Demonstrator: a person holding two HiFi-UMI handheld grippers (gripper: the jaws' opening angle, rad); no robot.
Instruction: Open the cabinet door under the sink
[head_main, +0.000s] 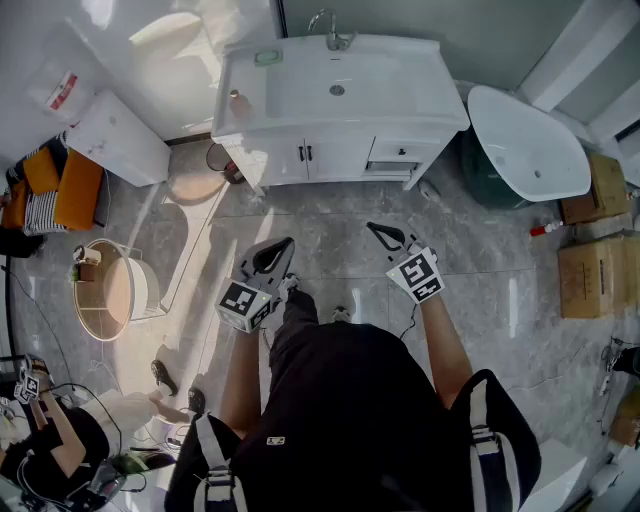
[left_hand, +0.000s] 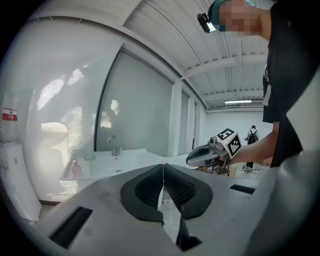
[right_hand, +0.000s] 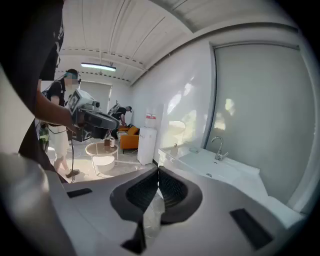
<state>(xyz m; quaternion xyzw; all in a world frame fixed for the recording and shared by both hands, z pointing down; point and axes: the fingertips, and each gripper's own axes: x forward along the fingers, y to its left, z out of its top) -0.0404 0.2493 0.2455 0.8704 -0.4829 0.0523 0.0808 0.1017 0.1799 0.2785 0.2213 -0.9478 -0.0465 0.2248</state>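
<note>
Closed on nothing, the left tongs (head_main: 283, 244) and right tongs (head_main: 376, 231) hang well short of the sink (head_main: 335, 88), under which the shut cabinet door (head_main: 283, 160) lies straight ahead, its upright handle (head_main: 303, 153) more in line with the left tongs.

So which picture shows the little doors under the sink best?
The head view. It looks down on the closed cabinet doors and their two dark handles, nothing blocking them. The gripper views show only the sink top and tap; the left gripper and right gripper hide the doors below.
</note>
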